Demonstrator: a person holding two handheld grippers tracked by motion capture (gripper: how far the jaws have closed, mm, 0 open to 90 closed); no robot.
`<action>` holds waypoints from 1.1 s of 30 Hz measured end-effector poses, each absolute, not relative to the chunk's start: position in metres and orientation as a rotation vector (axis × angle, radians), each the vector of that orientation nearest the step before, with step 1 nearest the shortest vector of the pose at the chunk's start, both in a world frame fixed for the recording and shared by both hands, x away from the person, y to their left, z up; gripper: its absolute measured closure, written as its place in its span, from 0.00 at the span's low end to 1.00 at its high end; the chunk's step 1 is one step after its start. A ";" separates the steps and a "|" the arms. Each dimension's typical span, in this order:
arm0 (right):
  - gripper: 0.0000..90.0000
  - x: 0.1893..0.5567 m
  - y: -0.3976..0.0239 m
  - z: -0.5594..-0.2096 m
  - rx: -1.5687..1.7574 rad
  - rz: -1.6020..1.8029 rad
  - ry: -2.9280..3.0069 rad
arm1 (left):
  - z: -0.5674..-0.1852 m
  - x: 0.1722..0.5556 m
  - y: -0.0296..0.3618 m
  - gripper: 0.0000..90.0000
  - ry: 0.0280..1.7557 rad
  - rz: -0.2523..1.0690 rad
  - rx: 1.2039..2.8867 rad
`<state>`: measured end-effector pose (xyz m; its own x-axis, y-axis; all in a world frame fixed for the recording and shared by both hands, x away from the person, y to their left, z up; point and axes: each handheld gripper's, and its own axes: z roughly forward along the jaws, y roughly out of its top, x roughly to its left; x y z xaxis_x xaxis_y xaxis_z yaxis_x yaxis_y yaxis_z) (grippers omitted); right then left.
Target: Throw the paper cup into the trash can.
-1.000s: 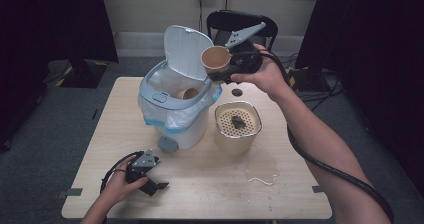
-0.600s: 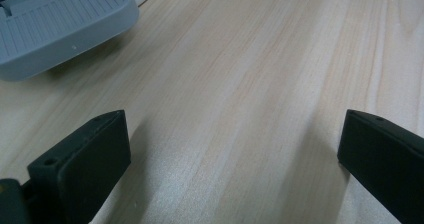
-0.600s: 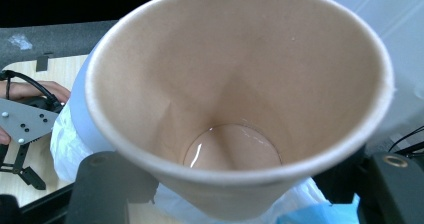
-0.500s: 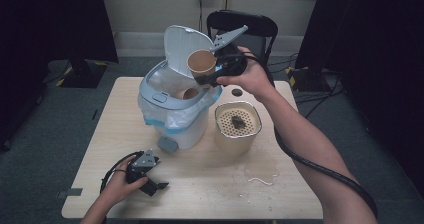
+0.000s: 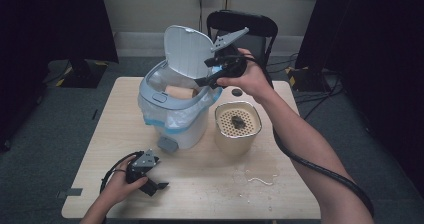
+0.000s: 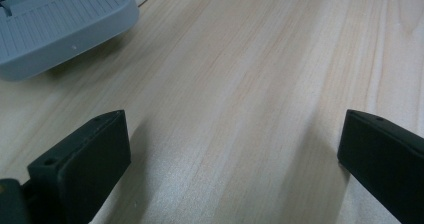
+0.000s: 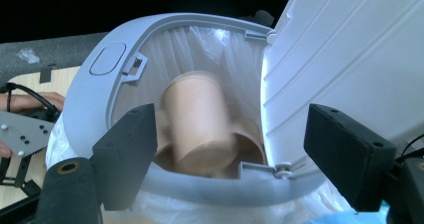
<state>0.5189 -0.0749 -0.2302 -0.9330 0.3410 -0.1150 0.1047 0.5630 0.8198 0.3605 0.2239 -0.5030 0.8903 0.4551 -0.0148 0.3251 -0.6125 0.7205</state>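
The left tongs [image 5: 150,181] rest on the tabletop [image 5: 210,184], held by the person's left hand [image 5: 122,184] near the front left edge. In the left gripper view their jaws stand wide apart with bare wood between them, holding nothing. Just ahead of them and a little to their left lies the grey foot pedal [image 6: 55,26] of the bin [image 5: 175,109].

The bin stands beyond the left tongs, lined with a clear bag, its white lid [image 5: 187,51] raised upright. The right tongs [image 5: 210,76] hang over the bin's open mouth, gripped by the person's right hand [image 5: 247,76]. Their jaws have just been opening and now stand well apart with nothing pressed between the pads. In the right gripper view a tan paper cup [image 7: 197,121] sits blurred below and between the jaws, inside the bin, tipped on its side, free of both pads. More tan cups [image 7: 250,139] lie under it.

To the right of the right tongs and lower, a cream canister [image 5: 237,126] with a perforated top stands on the tabletop, just beside the bin.
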 end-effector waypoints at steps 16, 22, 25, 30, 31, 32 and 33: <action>0.25 0.519 -0.095 -0.232 0.410 1.261 2.533 | -0.503 0.360 0.224 0.00 0.560 0.216 2.283; 0.25 0.524 -0.097 -0.235 0.429 1.248 2.532 | -0.503 0.361 0.224 0.00 0.556 0.213 2.286; 0.25 0.528 -0.098 -0.236 0.437 1.239 2.526 | -0.503 0.361 0.224 0.00 0.556 0.213 2.286; 0.26 0.535 -0.097 -0.238 0.457 1.246 2.519 | -0.503 0.361 0.224 0.00 0.556 0.213 2.286; 0.26 0.537 -0.097 -0.239 0.462 1.246 2.516 | -0.503 0.360 0.224 0.00 0.557 0.214 2.286; 0.26 0.538 -0.096 -0.240 0.467 1.251 2.515 | -0.503 0.361 0.224 0.00 0.556 0.214 2.286; 0.26 0.539 -0.096 -0.240 0.469 1.248 2.519 | -0.503 0.361 0.224 0.00 0.556 0.214 2.286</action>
